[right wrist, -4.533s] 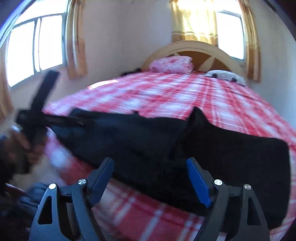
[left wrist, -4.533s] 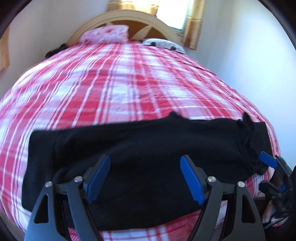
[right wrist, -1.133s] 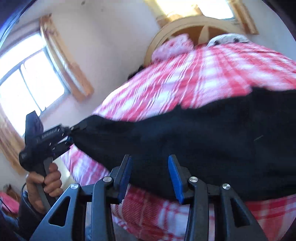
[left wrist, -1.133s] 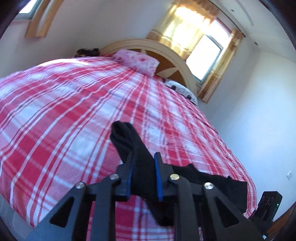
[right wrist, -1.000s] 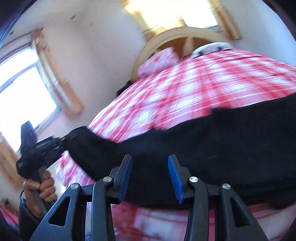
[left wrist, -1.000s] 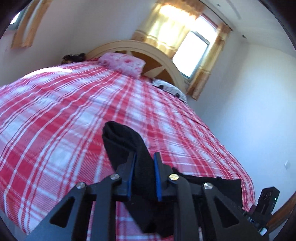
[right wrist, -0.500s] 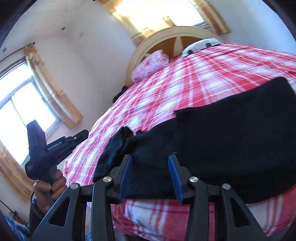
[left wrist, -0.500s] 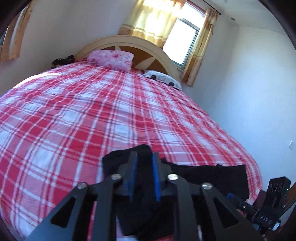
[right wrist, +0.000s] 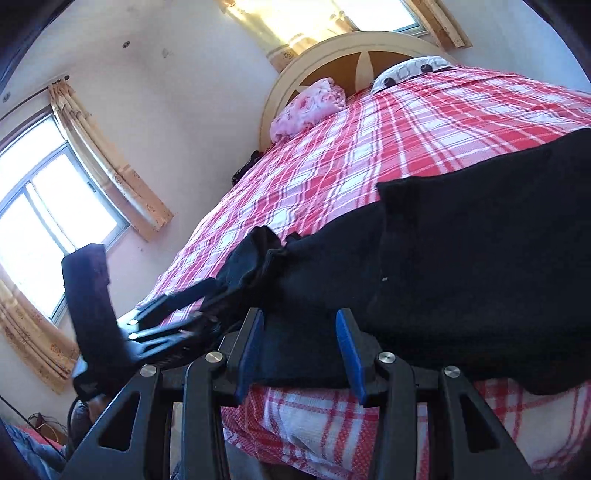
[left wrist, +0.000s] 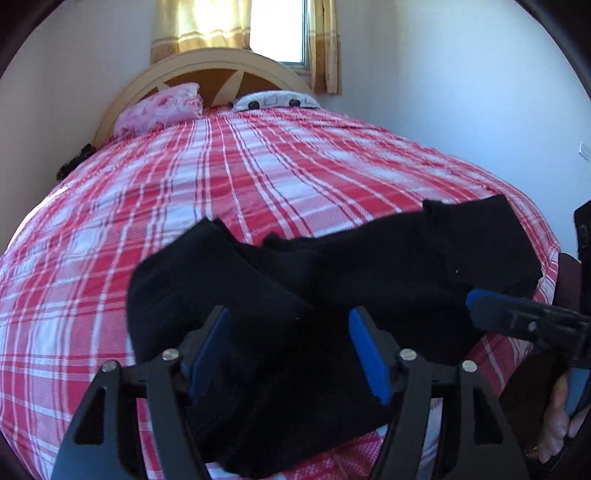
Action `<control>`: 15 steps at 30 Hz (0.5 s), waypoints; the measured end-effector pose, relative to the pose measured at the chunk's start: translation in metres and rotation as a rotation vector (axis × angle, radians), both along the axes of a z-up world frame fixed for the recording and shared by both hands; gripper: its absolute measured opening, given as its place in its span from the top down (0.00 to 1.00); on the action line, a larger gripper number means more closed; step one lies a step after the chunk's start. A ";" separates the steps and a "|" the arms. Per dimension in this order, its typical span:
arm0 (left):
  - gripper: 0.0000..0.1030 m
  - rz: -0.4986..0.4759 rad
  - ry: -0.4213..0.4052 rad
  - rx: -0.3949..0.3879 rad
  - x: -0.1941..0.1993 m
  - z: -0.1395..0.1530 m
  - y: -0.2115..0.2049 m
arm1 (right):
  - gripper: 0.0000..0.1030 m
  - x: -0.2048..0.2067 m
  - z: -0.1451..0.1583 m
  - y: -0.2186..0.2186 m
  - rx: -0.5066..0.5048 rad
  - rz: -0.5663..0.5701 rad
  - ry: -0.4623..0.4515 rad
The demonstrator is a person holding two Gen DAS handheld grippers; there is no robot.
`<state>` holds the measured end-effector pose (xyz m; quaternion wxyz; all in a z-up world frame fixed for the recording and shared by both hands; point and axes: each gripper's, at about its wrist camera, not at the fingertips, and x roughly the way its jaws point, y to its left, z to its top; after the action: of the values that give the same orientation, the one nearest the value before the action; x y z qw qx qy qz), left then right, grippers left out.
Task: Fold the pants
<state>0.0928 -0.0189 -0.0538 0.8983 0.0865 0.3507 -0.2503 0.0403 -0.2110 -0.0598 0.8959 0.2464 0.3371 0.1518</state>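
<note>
The black pants (left wrist: 332, 288) lay bunched along the near edge of the bed, partly doubled over, with one thick fold heaped at the left end and a flatter panel stretching away to the right. In the right wrist view the same pants (right wrist: 461, 273) ran across the mattress edge, a squared layer resting on top of the longer length beneath.

The left gripper (left wrist: 290, 354) hovered over the heaped fold, its blue-padded fingers (left wrist: 208, 350) spread wide with the cloth showing between them but clamped by neither. The right gripper (right wrist: 299, 350) sat low at the bed's edge with its fingers (right wrist: 347, 350) likewise parted, the pants' hem lying just beyond the tips; whether the pads touched the fabric could not be told.

Beneath the pants spread a red and white plaid bedspread (left wrist: 221, 184). At the far end a pink floral pillow (left wrist: 159, 109) and a white patterned pillow (left wrist: 277, 99) leaned by the curved cream headboard (left wrist: 207, 62), under a window with yellow curtains (left wrist: 195, 22).
</note>
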 end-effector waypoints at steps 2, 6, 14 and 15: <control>0.33 0.039 0.018 0.049 0.008 -0.011 -0.004 | 0.58 -0.003 0.000 -0.006 0.014 -0.010 -0.001; 0.57 0.105 0.071 -0.023 0.021 -0.015 0.007 | 0.58 -0.004 0.000 -0.005 0.017 -0.005 -0.001; 0.85 0.168 0.276 -0.475 0.041 -0.020 0.074 | 0.58 -0.004 0.008 -0.007 0.046 0.008 -0.027; 0.85 0.169 0.280 -0.500 0.039 -0.019 0.077 | 0.58 -0.004 0.010 -0.008 0.059 0.013 -0.034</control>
<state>0.1322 0.0577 -0.0728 0.8522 -0.2022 0.4046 -0.2629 0.0367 -0.2185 -0.0495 0.8929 0.2678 0.3188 0.1717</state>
